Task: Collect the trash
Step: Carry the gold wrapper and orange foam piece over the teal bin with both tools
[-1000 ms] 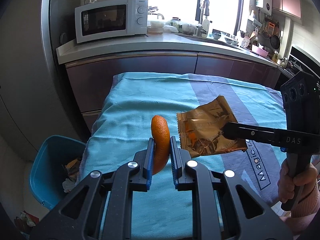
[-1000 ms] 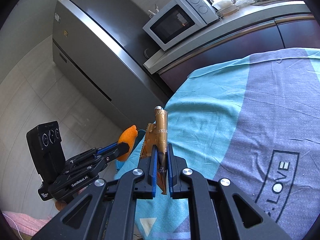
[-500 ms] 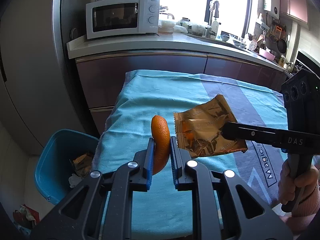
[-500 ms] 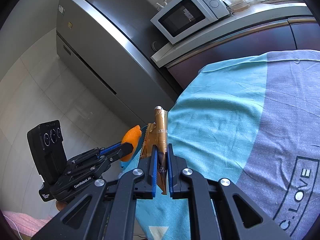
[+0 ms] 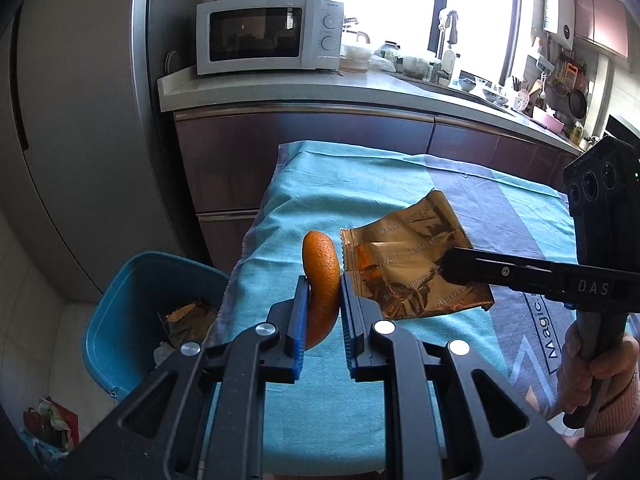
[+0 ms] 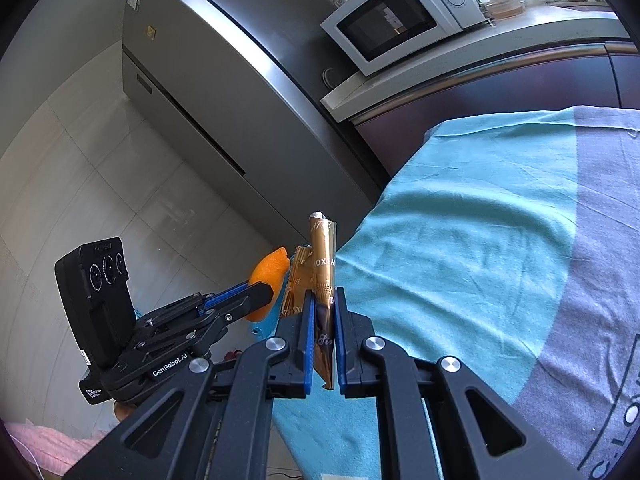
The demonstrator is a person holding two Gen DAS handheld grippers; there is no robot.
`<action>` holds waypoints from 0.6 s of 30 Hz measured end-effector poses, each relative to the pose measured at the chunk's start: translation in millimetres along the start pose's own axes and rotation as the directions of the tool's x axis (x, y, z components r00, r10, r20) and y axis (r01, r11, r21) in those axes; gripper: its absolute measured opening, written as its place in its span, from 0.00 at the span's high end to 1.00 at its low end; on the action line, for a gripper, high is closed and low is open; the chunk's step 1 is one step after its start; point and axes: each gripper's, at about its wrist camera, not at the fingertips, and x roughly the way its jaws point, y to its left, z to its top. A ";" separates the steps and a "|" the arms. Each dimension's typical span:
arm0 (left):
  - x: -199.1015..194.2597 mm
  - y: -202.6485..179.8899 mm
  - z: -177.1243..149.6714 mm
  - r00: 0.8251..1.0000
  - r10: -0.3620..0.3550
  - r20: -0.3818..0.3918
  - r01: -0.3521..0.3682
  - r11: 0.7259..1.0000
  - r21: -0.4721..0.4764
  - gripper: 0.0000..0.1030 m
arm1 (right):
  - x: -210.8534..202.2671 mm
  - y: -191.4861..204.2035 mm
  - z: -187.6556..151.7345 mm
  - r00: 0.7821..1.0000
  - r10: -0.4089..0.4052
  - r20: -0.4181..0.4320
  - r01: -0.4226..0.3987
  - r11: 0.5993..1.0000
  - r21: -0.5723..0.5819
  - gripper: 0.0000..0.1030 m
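While the left claw (image 5: 323,316) grips an orange peel (image 5: 321,280) and the right claw (image 6: 322,320) pinches a gold foil wrapper (image 5: 416,268), both await dropping into the partly filled blue bin (image 5: 120,304) at near left.

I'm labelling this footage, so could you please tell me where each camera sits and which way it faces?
Left wrist: on the left claw, looking along the teal tablecloth to the microwave; the blue bin sits lower left, and the right hand shows.
Right wrist: on the right claw, looking leftward past the table edge to the fridge.
Shared: orange peel, gold wrapper, both claws, microwave.
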 end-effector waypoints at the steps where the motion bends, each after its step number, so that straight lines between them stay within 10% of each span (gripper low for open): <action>1: -0.5 1.7 -0.1 1.000 0.005 0.002 -0.005 1.000 -0.003 0.85 | 1.9 0.8 0.6 1.000 0.002 -0.004 -0.002 1.000 -0.002 0.92; 18: -11.2 33.6 -2.8 0.998 0.063 0.016 -0.062 0.997 -0.051 0.85 | 28.1 15.7 6.7 0.999 0.023 -0.047 -0.025 0.999 -0.042 0.92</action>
